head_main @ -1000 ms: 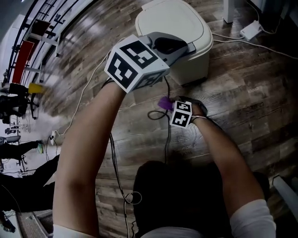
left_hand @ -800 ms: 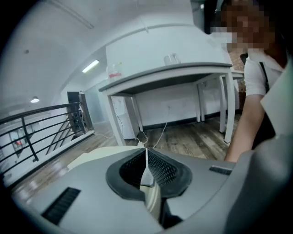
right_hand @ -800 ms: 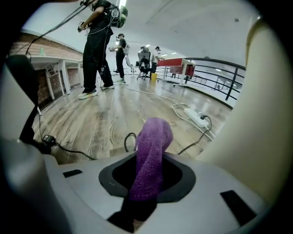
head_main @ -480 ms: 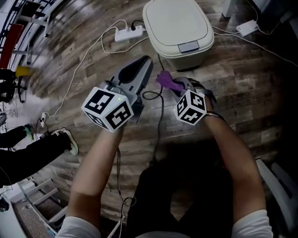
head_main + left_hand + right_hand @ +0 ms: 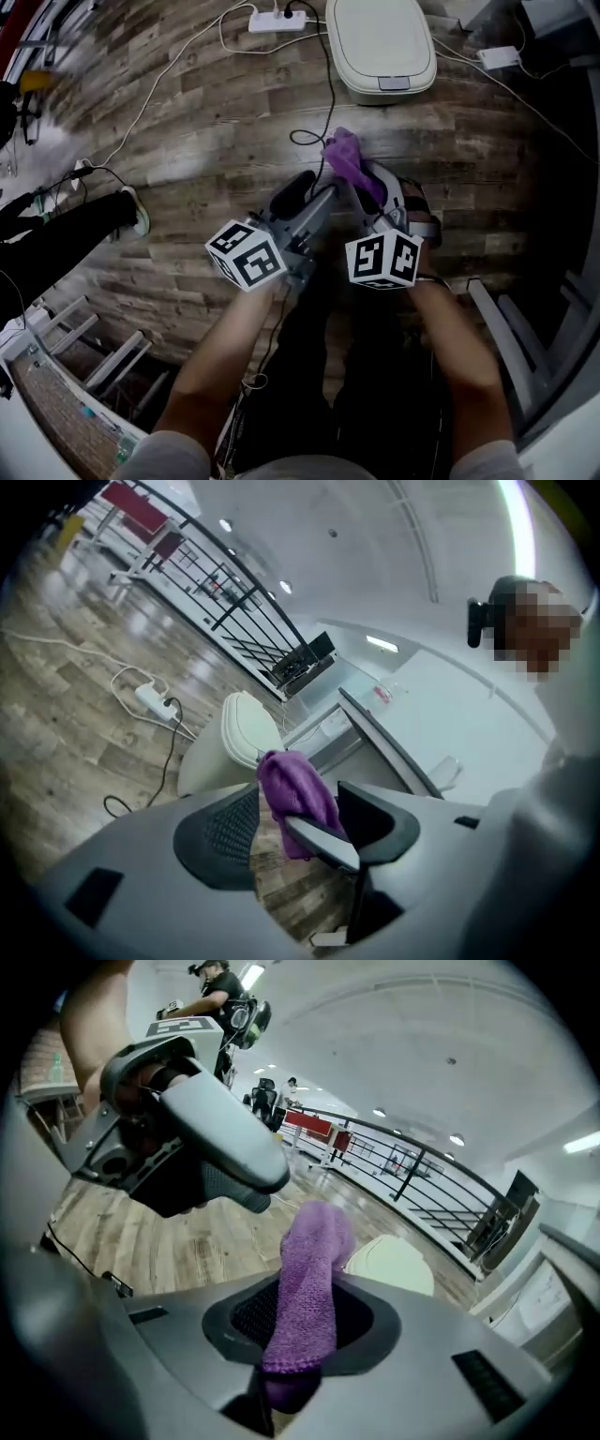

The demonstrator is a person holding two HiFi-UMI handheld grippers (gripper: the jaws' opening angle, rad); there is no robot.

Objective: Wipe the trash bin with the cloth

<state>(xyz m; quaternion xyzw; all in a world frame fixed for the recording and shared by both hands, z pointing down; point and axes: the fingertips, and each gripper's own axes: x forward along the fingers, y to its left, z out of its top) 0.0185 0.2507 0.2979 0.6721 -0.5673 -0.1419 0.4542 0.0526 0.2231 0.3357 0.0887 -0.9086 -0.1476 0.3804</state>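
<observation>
Head view: cloth (image 5: 349, 159) is purple, bunched, sticking out past the tip of the right hand-held gripper (image 5: 366, 183), which is pinching it above the wood floor (image 5: 187, 122). Trash bin (image 5: 380, 42) is sitting at the top of frame, cream, lid down, well apart from the cloth. White power strip (image 5: 278, 19) is lying just left of the bin, with cables trailing across the floor.

Right gripper view is showing what the head view can't: both jaws are closing flat on the cloth (image 5: 309, 1288), knit texture visible, free end standing up in front of the bin (image 5: 394, 1260). The left hand-held gripper (image 5: 230, 1171) is hanging at upper left, apart from the cloth.

Left gripper view is giving the bin's side wall (image 5: 239, 738), not just the lid, plus the power strip (image 5: 150, 697) on the floor beside it. Left hand-held gripper (image 5: 300, 836) is standing wide, jaws having just been opening. The cloth (image 5: 291, 794) and the right one's finger are showing in the gap, but the pads aren't pressing on anything.
</observation>
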